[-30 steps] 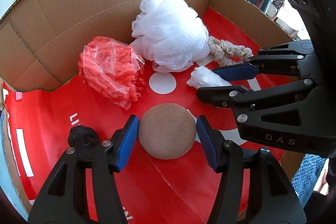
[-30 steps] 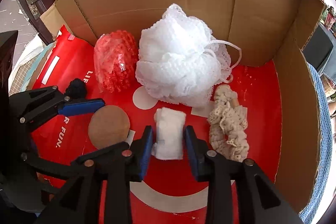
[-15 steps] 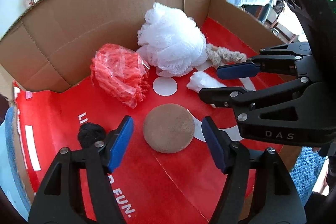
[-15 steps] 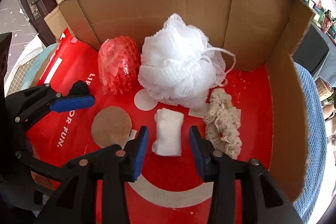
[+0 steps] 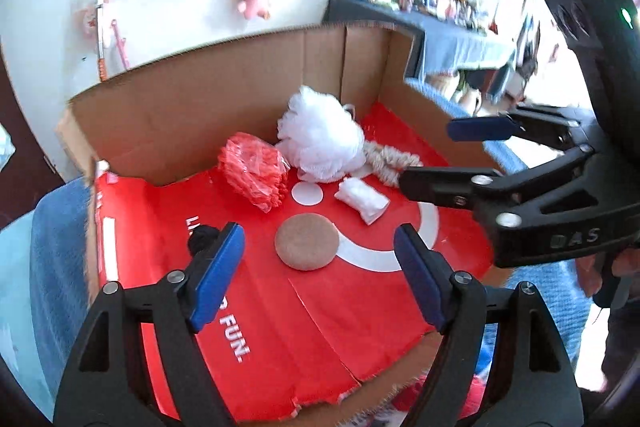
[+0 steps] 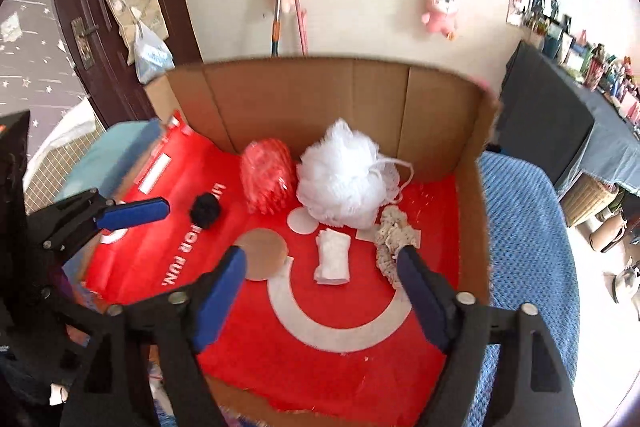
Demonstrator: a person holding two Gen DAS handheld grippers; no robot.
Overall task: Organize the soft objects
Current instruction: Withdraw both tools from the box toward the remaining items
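both tongs [image 5: 318, 259] [image 6: 320, 287] spread empty above box [image 6: 472, 211], round pad [image 5: 307, 241] apart

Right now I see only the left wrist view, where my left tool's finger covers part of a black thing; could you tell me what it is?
Observer: A black pompom, whole in the right wrist view, lying alone on the red liner, apart from the red mesh bundle.
Operator: Thank you. Does the cream piece run on behind the right tool?
Observer: Hardly; the cream crocheted piece is short and curled, beside the white loofah and apart from the folded white cloth.
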